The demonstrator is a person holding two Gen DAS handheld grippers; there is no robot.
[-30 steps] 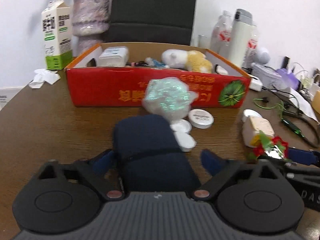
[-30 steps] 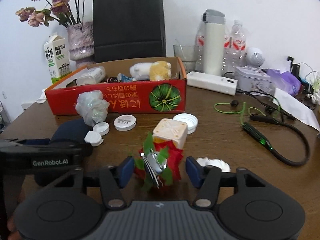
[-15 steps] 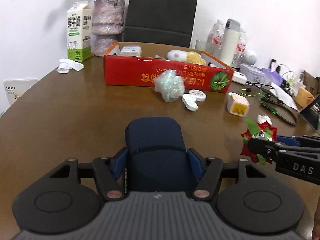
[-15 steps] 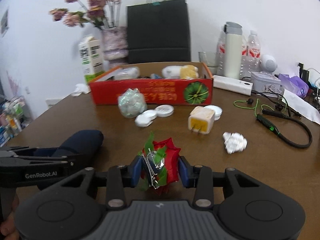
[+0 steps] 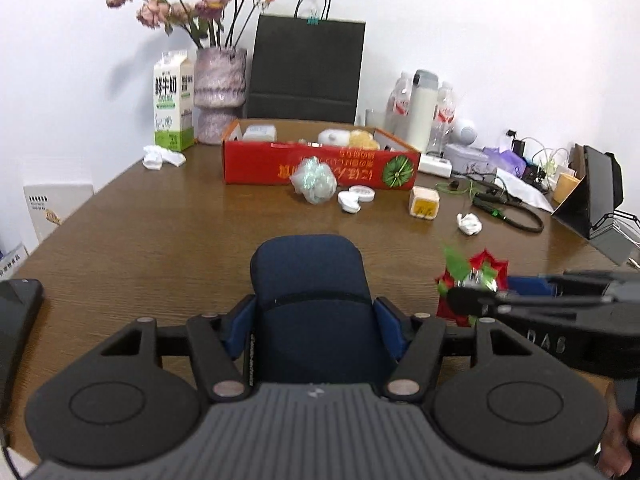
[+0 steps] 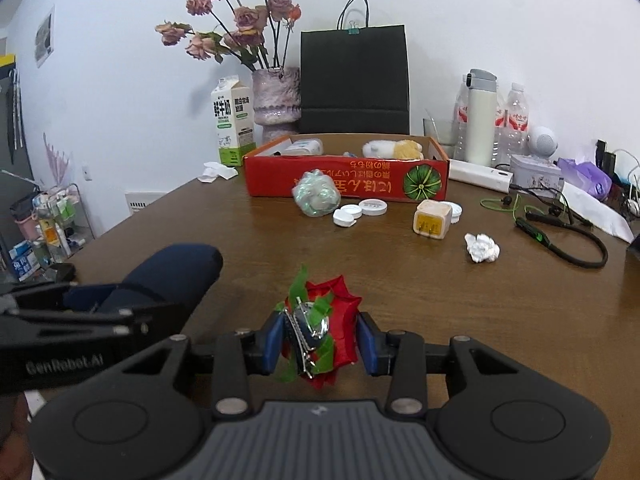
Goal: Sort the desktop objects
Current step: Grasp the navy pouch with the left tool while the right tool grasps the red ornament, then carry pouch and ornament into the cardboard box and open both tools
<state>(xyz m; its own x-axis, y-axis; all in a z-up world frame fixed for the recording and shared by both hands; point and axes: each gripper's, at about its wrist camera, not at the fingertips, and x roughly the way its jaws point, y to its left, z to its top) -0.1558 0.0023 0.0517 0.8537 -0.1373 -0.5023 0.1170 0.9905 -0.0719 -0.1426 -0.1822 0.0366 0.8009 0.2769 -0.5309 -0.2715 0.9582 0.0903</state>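
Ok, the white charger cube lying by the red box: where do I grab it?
Take the charger across its flat left and right faces, coming from above. It lies with its prongs toward the camera, so avoid that face; the white lid sits close behind it.

A black paper bag (image 6: 354, 80) stands at the far side of the brown table (image 6: 480, 304), at 12 o'clock. At about 11 o'clock a purple vase (image 6: 277, 98) holds dried pink flowers (image 6: 240, 20), with a milk carton (image 6: 233, 120) just beside it. At 2 o'clock stand a white flask (image 6: 481, 120) and water bottles (image 6: 516, 120).
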